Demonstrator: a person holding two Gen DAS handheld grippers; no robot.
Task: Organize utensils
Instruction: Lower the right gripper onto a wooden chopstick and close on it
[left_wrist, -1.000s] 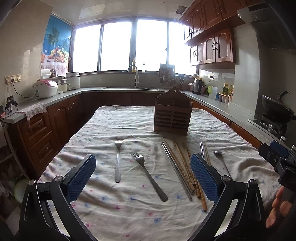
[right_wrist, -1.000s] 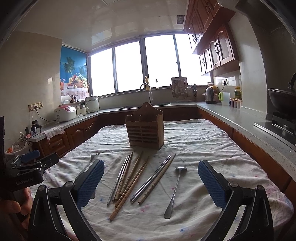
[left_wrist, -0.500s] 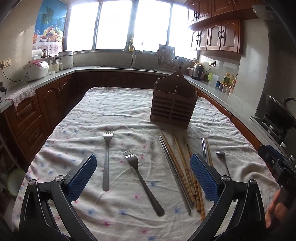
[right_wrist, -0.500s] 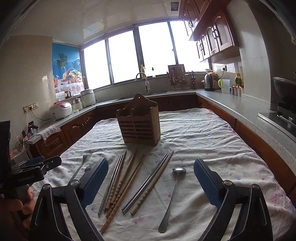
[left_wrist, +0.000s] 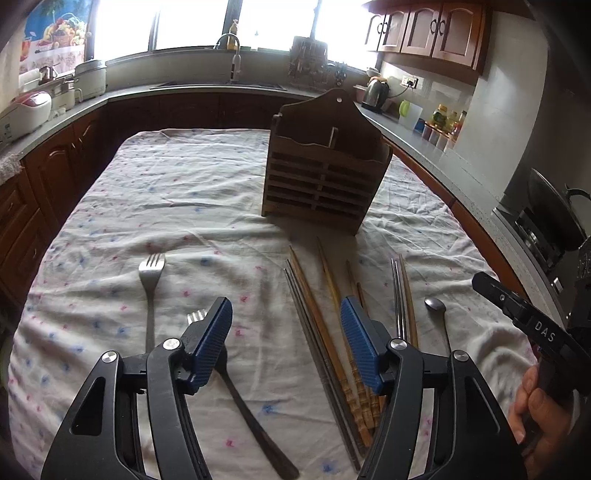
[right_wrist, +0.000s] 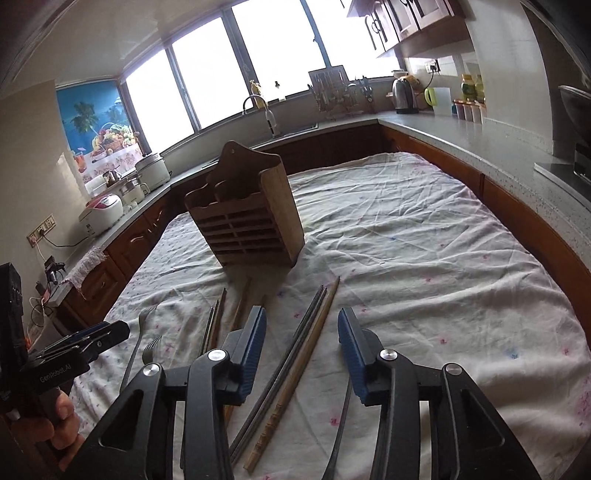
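A wooden utensil holder (left_wrist: 325, 166) stands on the cloth-covered table (left_wrist: 177, 192); it also shows in the right wrist view (right_wrist: 247, 218). Two forks lie at the left: one (left_wrist: 150, 291) free, one (left_wrist: 251, 398) partly under my left gripper (left_wrist: 286, 343), which is open and empty, low over the cloth. Metal chopsticks (left_wrist: 317, 347) and wooden chopsticks (left_wrist: 332, 288) lie in the middle, a spoon (left_wrist: 437, 314) at the right. My right gripper (right_wrist: 301, 350) is open and empty above a metal and wooden chopstick group (right_wrist: 295, 362).
Kitchen counters surround the table, with a sink (left_wrist: 229, 79) at the back, rice cookers (left_wrist: 26, 110) at the left and a wok on a stove (left_wrist: 554, 210) at the right. The right gripper's body (left_wrist: 524, 321) shows at the right of the left wrist view.
Both grippers have moved forward and lower toward the utensils, and their jaws have narrowed. The left one now covers the near fork's head; the right one sits over the chopsticks.
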